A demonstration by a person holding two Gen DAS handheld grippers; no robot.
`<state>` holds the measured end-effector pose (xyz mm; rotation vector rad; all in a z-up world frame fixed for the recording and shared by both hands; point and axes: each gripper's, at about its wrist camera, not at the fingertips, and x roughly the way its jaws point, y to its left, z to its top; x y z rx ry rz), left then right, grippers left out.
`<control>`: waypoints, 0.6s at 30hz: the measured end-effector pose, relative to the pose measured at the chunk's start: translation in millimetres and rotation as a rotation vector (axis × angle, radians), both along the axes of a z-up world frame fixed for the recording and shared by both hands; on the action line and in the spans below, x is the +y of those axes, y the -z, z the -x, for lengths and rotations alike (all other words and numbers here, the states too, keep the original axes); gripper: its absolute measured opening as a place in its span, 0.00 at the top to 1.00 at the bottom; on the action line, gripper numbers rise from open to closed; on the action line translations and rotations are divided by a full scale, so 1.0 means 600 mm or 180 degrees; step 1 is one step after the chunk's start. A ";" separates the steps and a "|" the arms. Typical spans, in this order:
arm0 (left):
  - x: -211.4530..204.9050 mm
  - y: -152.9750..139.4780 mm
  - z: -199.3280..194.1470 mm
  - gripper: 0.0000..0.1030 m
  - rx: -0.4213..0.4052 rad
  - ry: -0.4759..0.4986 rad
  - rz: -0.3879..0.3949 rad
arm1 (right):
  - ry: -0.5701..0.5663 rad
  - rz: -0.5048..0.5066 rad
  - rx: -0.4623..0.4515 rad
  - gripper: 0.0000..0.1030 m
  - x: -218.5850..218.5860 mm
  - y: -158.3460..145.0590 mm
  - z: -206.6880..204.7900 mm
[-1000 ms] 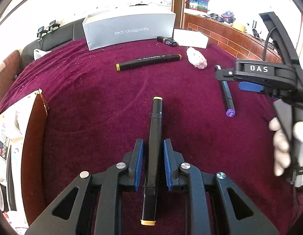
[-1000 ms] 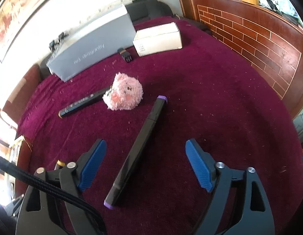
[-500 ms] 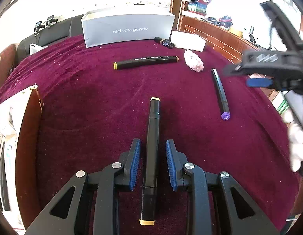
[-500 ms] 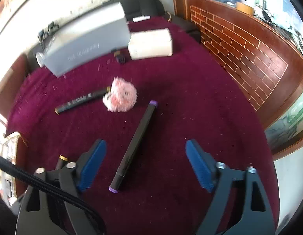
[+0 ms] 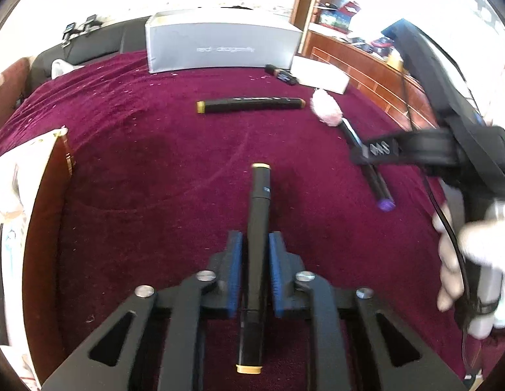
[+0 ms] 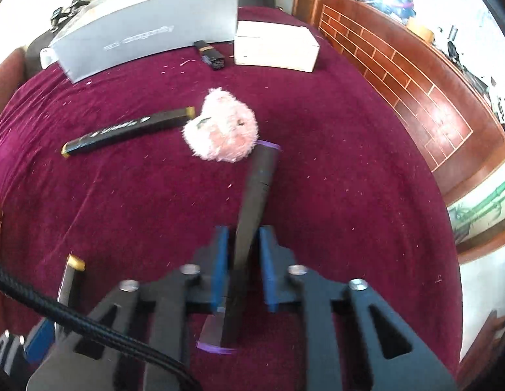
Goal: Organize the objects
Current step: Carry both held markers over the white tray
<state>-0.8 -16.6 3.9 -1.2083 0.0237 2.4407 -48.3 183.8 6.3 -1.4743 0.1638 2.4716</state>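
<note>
**Operator A:** Currently, what does each tool hold?

**Operator B:** Left gripper (image 5: 255, 264) — blue pads pressed onto the barrel of a yellow-capped marker (image 5: 257, 254) near its middle, so the marker runs lengthwise between the fingers and should stay balanced. Right gripper (image 6: 241, 264) — pads pinched on a purple-capped marker (image 6: 252, 202), gripped toward its near end; the far cap sits just beside the pink plush toy (image 6: 221, 127).

**Operator A:** What remains on the maroon cloth (image 5: 138, 163)?

**Operator B:** A second yellow-capped marker (image 5: 250, 104) lies crosswise in the middle, left of the plush. A short dark marker (image 6: 209, 54) rests far back, between the grey box (image 6: 148, 26) and the small white box (image 6: 275, 45).

**Operator A:** Why grip both at once?

**Operator B:** Likely to carry two markers in one pass. No destination is evident; the grey box is a candidate. Caution: the off-centre grip on the right may let that marker tilt.
</note>
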 end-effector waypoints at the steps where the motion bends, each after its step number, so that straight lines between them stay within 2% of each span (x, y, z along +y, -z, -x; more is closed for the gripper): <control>1: -0.002 0.000 0.001 0.90 -0.0011 -0.0004 -0.0030 | -0.0022 0.0035 0.0026 0.88 -0.002 0.001 -0.006; 10: -0.017 -0.019 -0.018 0.89 -0.0064 -0.0037 -0.0291 | -0.0111 0.0378 0.0281 0.88 -0.010 -0.030 -0.074; 18: -0.044 -0.054 -0.075 0.89 -0.0037 -0.0005 -0.0578 | -0.0209 0.0624 0.0455 0.88 -0.023 -0.065 -0.136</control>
